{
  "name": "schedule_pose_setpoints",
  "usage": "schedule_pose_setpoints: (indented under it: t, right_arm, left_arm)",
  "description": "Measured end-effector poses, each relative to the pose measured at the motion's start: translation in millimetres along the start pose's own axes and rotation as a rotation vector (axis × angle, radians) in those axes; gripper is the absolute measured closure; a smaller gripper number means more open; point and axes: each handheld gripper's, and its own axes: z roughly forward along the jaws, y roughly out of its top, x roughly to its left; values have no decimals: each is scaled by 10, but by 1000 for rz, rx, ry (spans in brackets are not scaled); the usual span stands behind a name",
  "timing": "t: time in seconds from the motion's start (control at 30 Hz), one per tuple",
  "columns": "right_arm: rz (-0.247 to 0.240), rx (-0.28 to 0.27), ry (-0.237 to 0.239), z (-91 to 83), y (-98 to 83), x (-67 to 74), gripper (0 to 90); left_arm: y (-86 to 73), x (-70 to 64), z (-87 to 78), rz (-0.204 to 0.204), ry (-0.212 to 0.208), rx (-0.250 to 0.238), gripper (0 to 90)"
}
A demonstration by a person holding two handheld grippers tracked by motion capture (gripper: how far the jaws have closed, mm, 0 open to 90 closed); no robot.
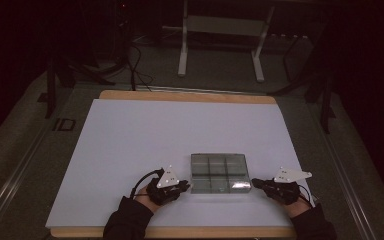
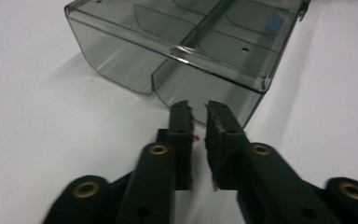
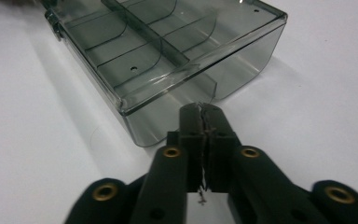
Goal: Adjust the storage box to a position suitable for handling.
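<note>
The left gripper (image 1: 184, 185) sits near the tabletop's front edge, its jaws a narrow slit apart and holding nothing, tips just short of the smoky clear divider box (image 1: 220, 172). That box lies empty near the middle of the front edge. The right gripper (image 1: 256, 183) faces its other side, jaws pressed together on nothing. I reckon the light box could skid on the smooth white tabletop (image 1: 130, 135) if either one nudges it unevenly.

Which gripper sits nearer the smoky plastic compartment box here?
Left, narrowly. The left gripper has its tips almost at the box's left wall, jaws slightly apart. The right gripper, jaws closed, points at the box's right side, with a small gap showing in the high view.
</note>
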Motion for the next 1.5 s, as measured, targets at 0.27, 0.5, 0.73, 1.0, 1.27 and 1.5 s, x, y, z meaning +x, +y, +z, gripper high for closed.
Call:
schedule_pose_setpoints:
  t: [0.27,0.5,0.73,1.0,1.27,1.5]
  right_arm:
    - [-8,1,24,14,15,8,900]
    - [-20,0,38,21,45,29,900]
    - [-19,4,40,18,51,29,900]
    - [-10,-3,46,-1,67,23,900]
    - [0,-10,58,-13,76,13,900]
    - [-7,-30,56,-26,131,29,873]
  left_arm:
    - [9,1,18,18,-16,3,900]
    - [18,-9,29,24,-18,5,900]
    - [33,-18,3,26,-17,-8,900]
    - [58,-16,-26,19,-18,-22,900]
    - [94,-40,-61,22,-21,-27,900]
    - [163,-34,-63,31,9,-49,867]
